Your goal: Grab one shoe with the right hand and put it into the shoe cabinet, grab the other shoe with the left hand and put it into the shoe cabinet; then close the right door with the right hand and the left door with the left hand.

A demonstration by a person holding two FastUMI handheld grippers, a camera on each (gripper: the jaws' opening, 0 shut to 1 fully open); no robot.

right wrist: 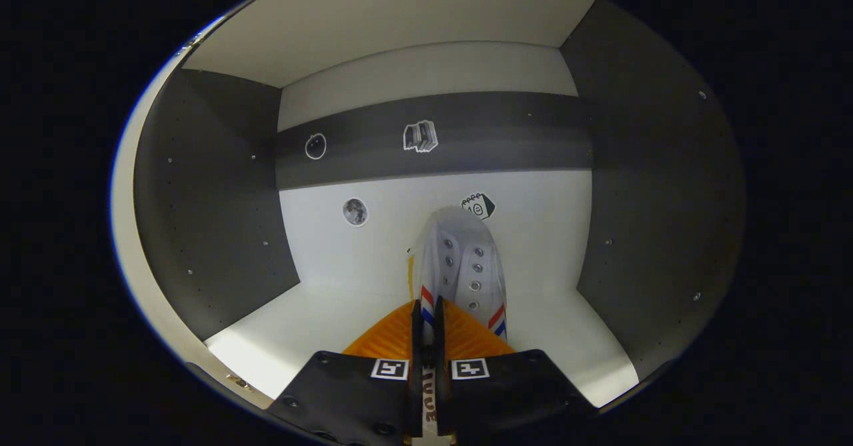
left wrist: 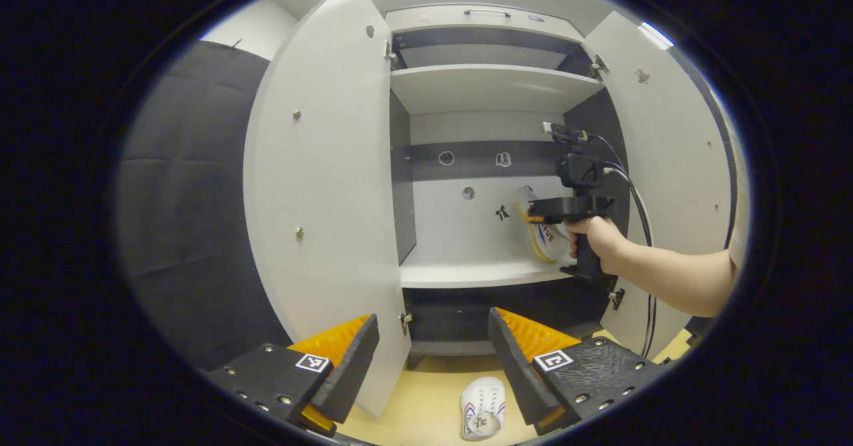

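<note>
Right gripper view shows the right claw [right wrist: 426, 359] pinching the first shoe [right wrist: 463, 269] by its heel, toe toward the shoe cabinet's [left wrist: 490, 86] back, seemingly for shelving, while the left claw [left wrist: 433, 359] gapes wide above the second shoe [left wrist: 483, 407] on the floor.

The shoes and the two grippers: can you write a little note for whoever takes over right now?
Right gripper: shut on first shoe, holding it inside the cabinet above the middle shelf.
Left gripper: open, holding nothing.
Second shoe: on the floor in front of the cabinet.
Left door and right door: both open.
Left to do: release first shoe, put second shoe in, close both doors.
</note>
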